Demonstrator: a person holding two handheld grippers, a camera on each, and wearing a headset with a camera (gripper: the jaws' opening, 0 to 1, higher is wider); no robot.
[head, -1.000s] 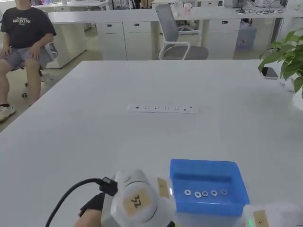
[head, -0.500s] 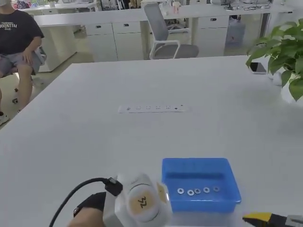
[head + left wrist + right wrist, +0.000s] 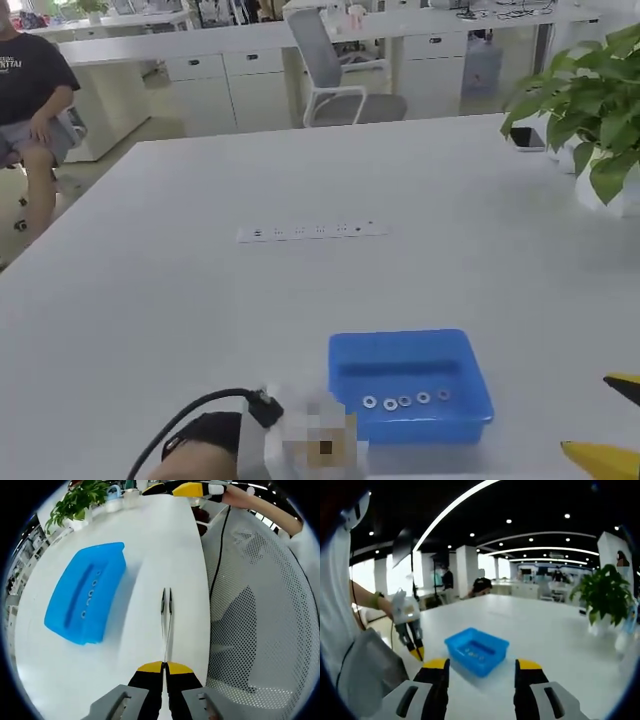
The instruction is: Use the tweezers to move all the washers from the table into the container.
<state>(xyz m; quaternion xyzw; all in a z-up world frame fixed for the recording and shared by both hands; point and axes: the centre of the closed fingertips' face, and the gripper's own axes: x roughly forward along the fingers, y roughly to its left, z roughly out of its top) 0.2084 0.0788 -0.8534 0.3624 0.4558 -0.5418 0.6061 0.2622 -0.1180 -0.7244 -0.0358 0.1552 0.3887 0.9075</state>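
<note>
Tweezers [image 3: 166, 617] sit clamped between the closed jaws of our left hand-held gripper [image 3: 164, 666], reaching forward over the white tabletop [image 3: 150, 545]. Just beside them we see the blue container [image 3: 107, 605], with five washers [image 3: 90, 596] in a row inside. Our right hand-held gripper [image 3: 481, 664] is released, jaws apart, facing the container.

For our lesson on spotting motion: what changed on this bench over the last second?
The right hand-held gripper drew back to the right, away from the blue tray; its jaws now stand open. Unchanged: five washers in the tray, and the left hand-held gripper, shut on the tweezers, beside it.
</note>
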